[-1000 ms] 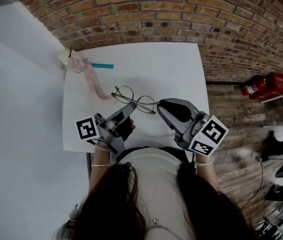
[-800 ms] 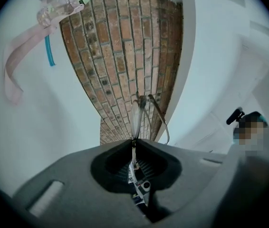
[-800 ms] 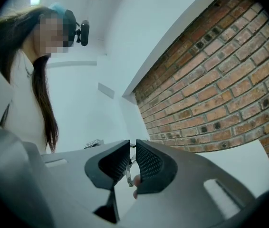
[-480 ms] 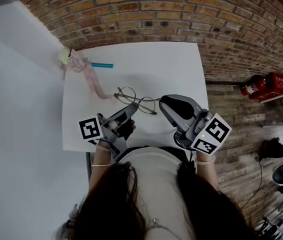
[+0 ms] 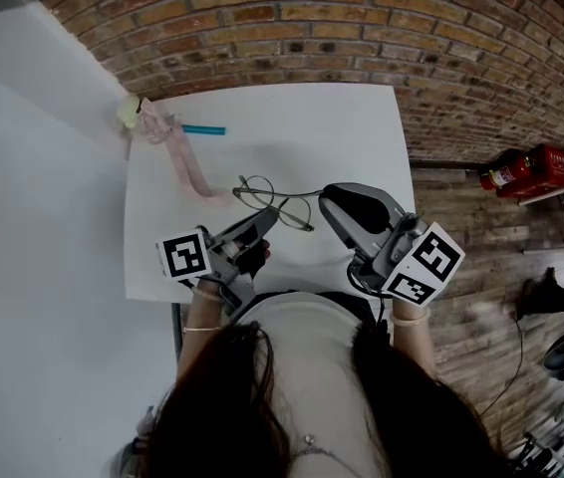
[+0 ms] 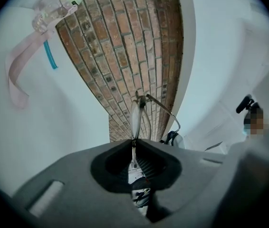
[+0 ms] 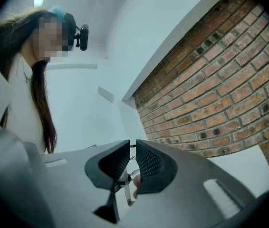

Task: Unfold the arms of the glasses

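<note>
Thin wire glasses (image 5: 253,189) with round lenses are held over the near part of the white table (image 5: 352,127). My left gripper (image 5: 265,219) is shut on the front frame from the near side. In the left gripper view the frame (image 6: 135,118) runs edge-on out of the shut left gripper (image 6: 133,148), with one arm (image 6: 165,112) curving away to the right. My right gripper (image 5: 325,195) is shut on the end of an arm that stretches rightward from the lenses. In the right gripper view the pads of the right gripper (image 7: 132,148) pinch that thin wire, and more of the glasses (image 7: 127,190) shows below.
A pink strap (image 5: 184,162) with a pale clip lies at the table's far left corner, beside a teal pen (image 5: 203,129). A brick wall (image 5: 292,28) rises behind the table. A red fire extinguisher (image 5: 521,170) lies on the wooden floor to the right.
The right gripper has moved a little right and away, and the arm it holds has swung out from the frame. The left gripper has shifted slightly with the glasses.
</note>
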Motion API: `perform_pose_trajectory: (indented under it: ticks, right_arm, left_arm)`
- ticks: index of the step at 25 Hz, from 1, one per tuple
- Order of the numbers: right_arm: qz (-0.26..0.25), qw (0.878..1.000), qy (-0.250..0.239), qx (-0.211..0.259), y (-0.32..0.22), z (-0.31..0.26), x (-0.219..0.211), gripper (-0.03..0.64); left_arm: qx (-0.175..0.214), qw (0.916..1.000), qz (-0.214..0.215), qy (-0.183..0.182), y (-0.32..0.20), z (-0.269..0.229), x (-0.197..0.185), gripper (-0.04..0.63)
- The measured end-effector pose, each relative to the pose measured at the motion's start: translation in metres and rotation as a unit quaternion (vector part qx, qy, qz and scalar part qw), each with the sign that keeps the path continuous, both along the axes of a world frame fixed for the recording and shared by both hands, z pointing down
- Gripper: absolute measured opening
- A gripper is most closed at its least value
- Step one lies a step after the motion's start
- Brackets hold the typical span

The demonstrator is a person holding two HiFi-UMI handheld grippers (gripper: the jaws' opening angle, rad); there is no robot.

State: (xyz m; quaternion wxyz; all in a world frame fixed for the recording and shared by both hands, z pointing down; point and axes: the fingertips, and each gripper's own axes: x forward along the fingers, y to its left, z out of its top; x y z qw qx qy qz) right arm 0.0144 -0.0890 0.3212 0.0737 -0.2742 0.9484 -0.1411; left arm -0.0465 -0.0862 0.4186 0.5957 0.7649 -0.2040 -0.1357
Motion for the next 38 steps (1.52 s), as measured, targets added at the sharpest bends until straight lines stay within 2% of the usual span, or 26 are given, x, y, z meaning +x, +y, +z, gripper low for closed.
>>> perform_pose_trajectory:
  ticks: [10,17,38]
  right_arm:
    - [0.007,1.000,-0.002,0.004,-0.006,-0.006,0.006,0.044]
    - [0.009,1.000,-0.004,0.007,-0.008,-0.009,0.007,0.044]
    - [0.012,1.000,-0.003,0.017,-0.013,-0.013,0.010,0.044]
  left_arm:
    - [-0.011,0.9993,0.013,-0.033,0.004,0.011,0.007,0.022]
    - [0.027,0.9954,0.034,-0.086,0.003,0.018,0.004,0.022]
    - [0.032,0.9877,0.064,-0.138,0.009,0.033,0.011,0.022]
